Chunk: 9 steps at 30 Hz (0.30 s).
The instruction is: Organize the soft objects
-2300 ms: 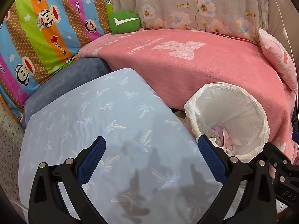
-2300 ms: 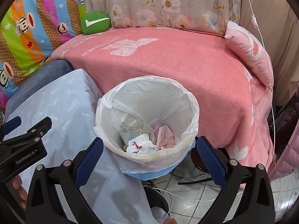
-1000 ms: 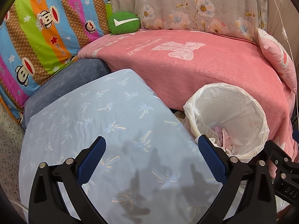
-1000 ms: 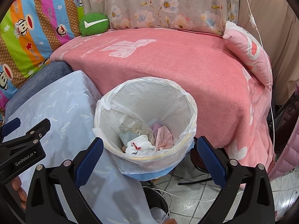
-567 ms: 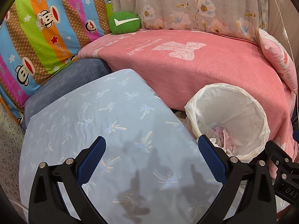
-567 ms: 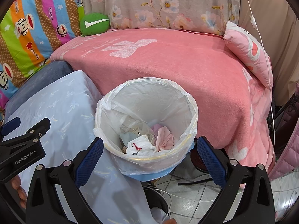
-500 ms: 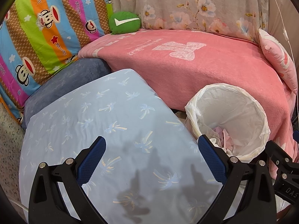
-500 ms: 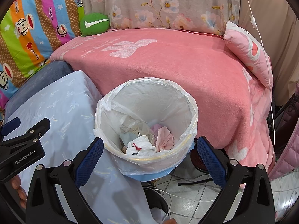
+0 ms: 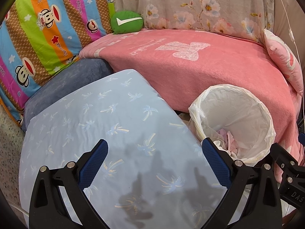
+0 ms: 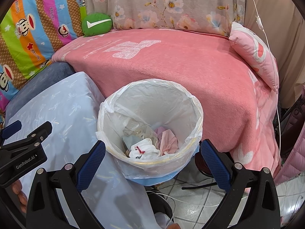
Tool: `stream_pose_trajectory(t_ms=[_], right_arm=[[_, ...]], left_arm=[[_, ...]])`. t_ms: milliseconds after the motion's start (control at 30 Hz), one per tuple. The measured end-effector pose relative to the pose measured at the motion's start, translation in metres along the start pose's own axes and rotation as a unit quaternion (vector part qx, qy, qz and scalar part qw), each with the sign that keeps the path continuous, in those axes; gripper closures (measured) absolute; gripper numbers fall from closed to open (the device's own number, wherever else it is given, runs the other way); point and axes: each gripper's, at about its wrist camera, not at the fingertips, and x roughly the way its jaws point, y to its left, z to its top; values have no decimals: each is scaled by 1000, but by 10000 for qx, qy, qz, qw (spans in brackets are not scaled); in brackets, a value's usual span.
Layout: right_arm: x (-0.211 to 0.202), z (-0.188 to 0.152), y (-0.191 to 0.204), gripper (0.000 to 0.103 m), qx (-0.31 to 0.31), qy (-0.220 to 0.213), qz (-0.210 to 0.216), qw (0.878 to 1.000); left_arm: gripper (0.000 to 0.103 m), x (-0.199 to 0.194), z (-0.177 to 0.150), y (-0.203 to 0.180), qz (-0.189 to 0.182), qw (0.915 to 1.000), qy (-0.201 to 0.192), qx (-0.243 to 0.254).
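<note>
Beside the bin (image 10: pixel 150 126), both tools hung idle. Left gripper (image 9: pixel 153 160) spread wide over the pale blue pillow (image 9: pixel 106 126), jaws released, nothing between them. Right gripper (image 10: pixel 152 159) likewise splayed, empty, straddling the near rim of the bin without touching it, as far as could be seen.

Bin lined with a white plastic bag, standing on the floor against the front edge of the pink blanket (image 10: pixel 181 64). Small soft cloths (image 10: pixel 146 148) lay at the bottom of the bin: white, pink, grey-blue. Pale blue pillow lay just left of the bin, its right edge close to or touching the liner; contact could not be told.

Beyond the bin, at the far left corner of the blanket, sat a small green cushion (image 10: pixel 96 24) against the striped monkey-print bedding (image 9: pixel 43 28). Beyond the bin to the right, a pink pillow (image 10: pixel 255 53) leaned at the blanket's edge.

Judgement: cloths appeared already binned; loose cushions looked like the remaining work. Which came next was not evident.

Advice for the reach:
- lift clear of the bin rim first, as the liner snags easily
- pinch a cushion at a corner or seam, not the plump middle
- close firmly, since stuffing yields and slips
- keep the white cable (image 10: pixel 266 43) near the pink pillow out of the jaws
</note>
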Motion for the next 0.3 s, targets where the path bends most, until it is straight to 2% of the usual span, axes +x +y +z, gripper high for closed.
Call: stream_pose_trajectory(t_ms=[300], right_arm=[[1, 1, 1, 5, 3, 7, 4, 10000]], left_arm=[[8, 4, -4, -2, -73, 9999, 102, -7]])
